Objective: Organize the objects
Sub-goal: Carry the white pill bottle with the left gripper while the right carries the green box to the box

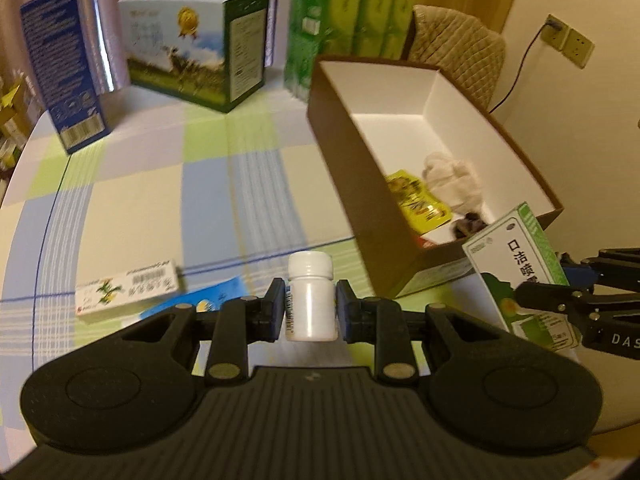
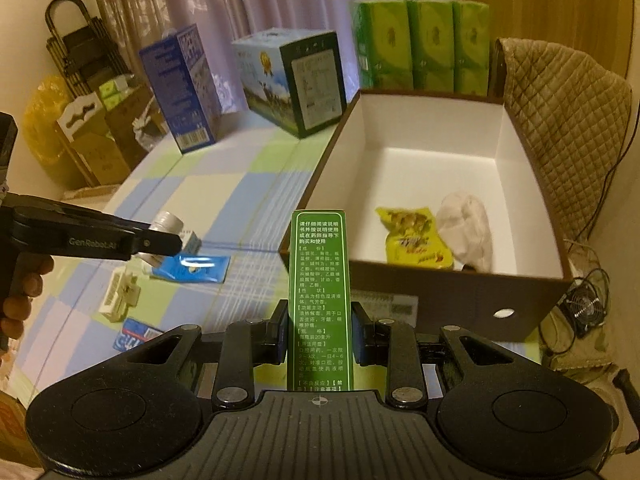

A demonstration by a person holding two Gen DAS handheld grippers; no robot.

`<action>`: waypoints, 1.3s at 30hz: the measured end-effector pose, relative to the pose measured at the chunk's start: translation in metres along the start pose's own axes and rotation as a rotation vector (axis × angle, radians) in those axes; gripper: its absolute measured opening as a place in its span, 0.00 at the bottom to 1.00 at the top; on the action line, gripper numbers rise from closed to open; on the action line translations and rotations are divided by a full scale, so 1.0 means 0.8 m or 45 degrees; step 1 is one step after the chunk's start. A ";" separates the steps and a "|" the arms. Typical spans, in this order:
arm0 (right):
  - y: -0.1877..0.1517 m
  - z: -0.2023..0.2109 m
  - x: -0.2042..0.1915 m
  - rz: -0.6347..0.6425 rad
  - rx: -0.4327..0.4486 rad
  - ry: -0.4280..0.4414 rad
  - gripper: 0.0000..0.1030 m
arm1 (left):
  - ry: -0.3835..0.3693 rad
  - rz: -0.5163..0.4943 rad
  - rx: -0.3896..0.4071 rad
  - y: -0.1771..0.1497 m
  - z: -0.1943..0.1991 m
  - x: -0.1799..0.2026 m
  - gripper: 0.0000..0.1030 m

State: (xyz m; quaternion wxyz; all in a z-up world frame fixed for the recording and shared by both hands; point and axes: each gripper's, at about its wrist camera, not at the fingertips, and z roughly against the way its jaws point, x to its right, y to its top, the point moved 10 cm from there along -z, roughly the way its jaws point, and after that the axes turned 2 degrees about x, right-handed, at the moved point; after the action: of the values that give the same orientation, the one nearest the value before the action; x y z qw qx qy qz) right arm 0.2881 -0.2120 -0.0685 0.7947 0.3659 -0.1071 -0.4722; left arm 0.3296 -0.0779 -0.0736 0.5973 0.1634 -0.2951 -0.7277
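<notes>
My left tongs pinch a white pill bottle; my right tongs pinch a green carton. Both hang over the desk, near the open box. Next, I judge: carry each over its rim and release.

My right gripper is clamped on a tall green medicine box, upright between the pads, its printed side facing me. At one o'clock sits the open brown box, white inside, holding a yellow snack packet and a white crumpled cloth side by side. At nine o'clock my left gripper pinches a white bottle above the checked tablecloth, where a blue sachet and a small white carton lie.
</notes>
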 end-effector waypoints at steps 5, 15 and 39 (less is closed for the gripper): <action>0.016 0.012 0.019 -0.009 0.034 0.002 0.26 | -0.028 -0.020 0.031 0.020 -0.001 0.029 0.22; 0.067 0.027 0.075 -0.010 0.129 -0.025 0.26 | -0.071 -0.083 0.099 0.071 -0.019 0.095 0.22; 0.146 -0.058 0.196 -0.006 0.114 -0.093 0.26 | 0.012 -0.119 0.029 0.162 -0.145 0.146 0.22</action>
State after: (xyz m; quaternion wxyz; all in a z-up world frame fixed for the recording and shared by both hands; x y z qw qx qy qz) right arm 0.4734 -0.2865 -0.0492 0.7720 0.3837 -0.1563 -0.4820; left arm 0.4708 -0.2324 -0.0692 0.5621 0.1873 -0.2927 -0.7505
